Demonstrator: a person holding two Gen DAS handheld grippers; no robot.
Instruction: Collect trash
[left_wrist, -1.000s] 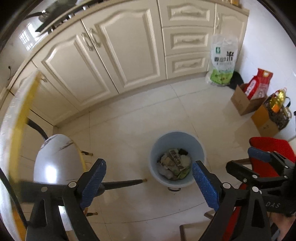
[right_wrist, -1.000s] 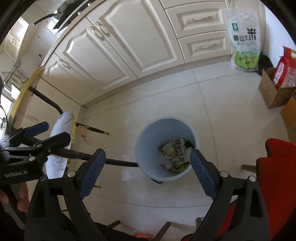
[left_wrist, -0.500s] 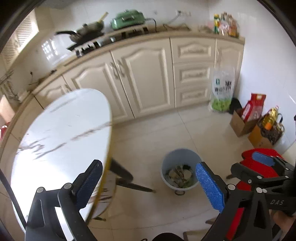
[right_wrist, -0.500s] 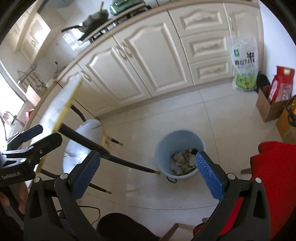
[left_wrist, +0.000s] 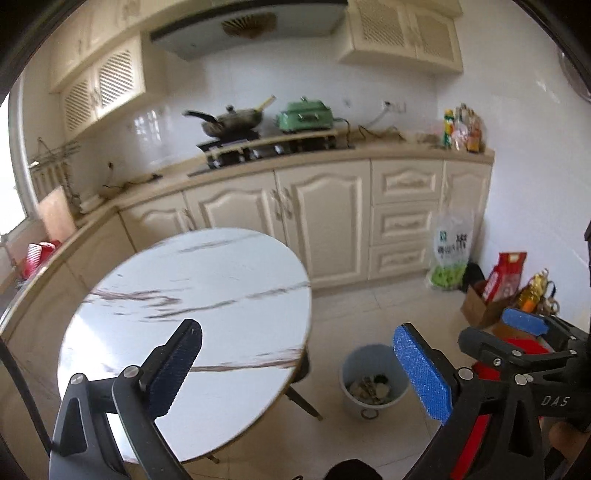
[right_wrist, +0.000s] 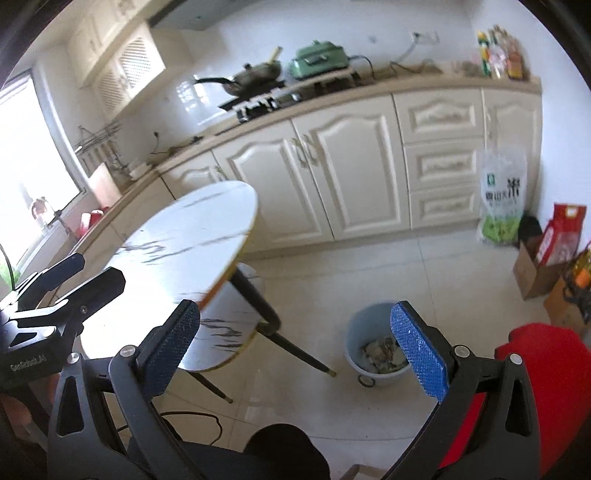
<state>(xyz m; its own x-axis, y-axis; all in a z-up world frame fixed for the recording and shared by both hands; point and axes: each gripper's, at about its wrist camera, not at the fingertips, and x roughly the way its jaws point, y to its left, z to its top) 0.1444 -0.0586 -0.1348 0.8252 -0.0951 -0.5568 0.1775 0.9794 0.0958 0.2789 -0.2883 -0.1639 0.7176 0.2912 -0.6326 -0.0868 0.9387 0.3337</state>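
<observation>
A pale blue trash bin (left_wrist: 373, 384) stands on the tiled floor right of the round table, with crumpled wrappers and paper (left_wrist: 369, 387) inside. It also shows in the right wrist view (right_wrist: 373, 347), holding the same trash (right_wrist: 380, 356). My left gripper (left_wrist: 295, 369) is open and empty, held high over the table's near edge. My right gripper (right_wrist: 291, 358) is open and empty, above the floor beside the bin. The right gripper also shows in the left wrist view (left_wrist: 517, 332), and the left one in the right wrist view (right_wrist: 74, 273).
A round white marble table (left_wrist: 192, 295) with black legs (right_wrist: 280, 332) stands left of the bin. Cream kitchen cabinets (left_wrist: 325, 221) run along the back. A rice bag (left_wrist: 450, 254), cardboard boxes (left_wrist: 484, 306) and a red chair seat (right_wrist: 543, 369) crowd the right side.
Both grippers have risen and tilted up from looking down into the bin. The table top and kitchen counter have come into view, and the bin appears smaller and lower.
</observation>
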